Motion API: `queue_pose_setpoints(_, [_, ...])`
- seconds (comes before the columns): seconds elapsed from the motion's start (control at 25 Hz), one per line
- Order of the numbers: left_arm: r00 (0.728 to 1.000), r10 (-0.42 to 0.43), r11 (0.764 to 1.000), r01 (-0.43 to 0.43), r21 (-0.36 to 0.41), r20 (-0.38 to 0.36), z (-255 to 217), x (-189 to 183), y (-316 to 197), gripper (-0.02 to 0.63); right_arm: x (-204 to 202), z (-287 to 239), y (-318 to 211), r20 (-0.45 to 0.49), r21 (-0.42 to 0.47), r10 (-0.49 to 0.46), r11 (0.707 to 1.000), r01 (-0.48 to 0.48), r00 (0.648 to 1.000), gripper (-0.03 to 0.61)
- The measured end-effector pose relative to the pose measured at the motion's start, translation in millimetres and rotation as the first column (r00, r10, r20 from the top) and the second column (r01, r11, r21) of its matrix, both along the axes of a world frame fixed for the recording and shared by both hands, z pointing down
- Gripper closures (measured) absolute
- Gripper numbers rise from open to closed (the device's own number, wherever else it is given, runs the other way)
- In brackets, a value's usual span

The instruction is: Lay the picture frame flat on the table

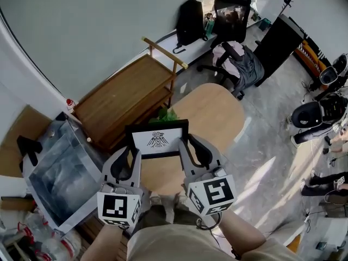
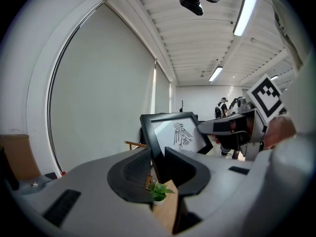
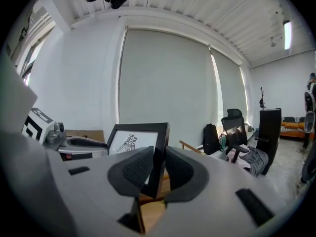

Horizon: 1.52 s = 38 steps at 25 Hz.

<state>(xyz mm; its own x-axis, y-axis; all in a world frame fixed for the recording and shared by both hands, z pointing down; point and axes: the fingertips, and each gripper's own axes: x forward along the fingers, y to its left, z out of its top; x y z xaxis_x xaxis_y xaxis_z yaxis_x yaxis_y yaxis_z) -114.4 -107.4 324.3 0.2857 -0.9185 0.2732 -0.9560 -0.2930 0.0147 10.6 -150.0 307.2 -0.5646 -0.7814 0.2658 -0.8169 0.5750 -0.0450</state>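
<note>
A black picture frame (image 1: 157, 139) holding a white print of a bird stands upright over the near edge of the round wooden table (image 1: 217, 113). My left gripper (image 1: 132, 151) is shut on the frame's left side, and my right gripper (image 1: 187, 141) is shut on its right side. In the left gripper view the frame (image 2: 177, 135) rises from between the jaws of the left gripper (image 2: 157, 164), with the right gripper (image 2: 232, 127) across from it. The right gripper view shows the frame (image 3: 136, 142) with its edge clamped in the right gripper (image 3: 159, 169). The frame's bottom edge is hidden.
A small green plant (image 1: 166, 115) sits on the table just behind the frame. A wooden cart (image 1: 125, 97) stands to the left, with a plastic-wrapped box (image 1: 60, 162) nearer. Beyond the table are an office chair (image 1: 231, 15), a black backpack (image 1: 190, 20) and a black cabinet (image 1: 277, 45).
</note>
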Motion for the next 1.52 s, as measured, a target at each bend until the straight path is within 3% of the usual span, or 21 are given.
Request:
queue_pose_setpoints(0.6, [0.996, -0.085, 0.978, 0.077, -0.192, -0.033, 129, -28, -44, 0.531, -34, 135, -60, -0.051, -0.207, -0.091, 0.975, 0.078, 0.995, 0.522])
queue_pose_setpoints(0.88, [0.998, -0.059, 0.957, 0.047, -0.285, -0.037, 214, -35, -55, 0.527, -41, 219, -71, -0.084, -0.307, -0.107, 0.949, 0.076, 0.991, 0.52])
queue_pose_setpoints(1.24, [0.991, -0.107, 0.895, 0.06, -0.441, -0.081, 328, -34, -51, 0.526, -41, 331, -69, -0.134, -0.429, -0.112, 0.902, 0.044, 0.985, 0.52])
queue_pose_setpoints(1.52, [0.984, -0.131, 0.862, 0.052, -0.505, -0.123, 408, -34, -50, 0.528, -43, 414, -73, -0.175, -0.497, -0.145, 0.867, 0.04, 0.974, 0.521])
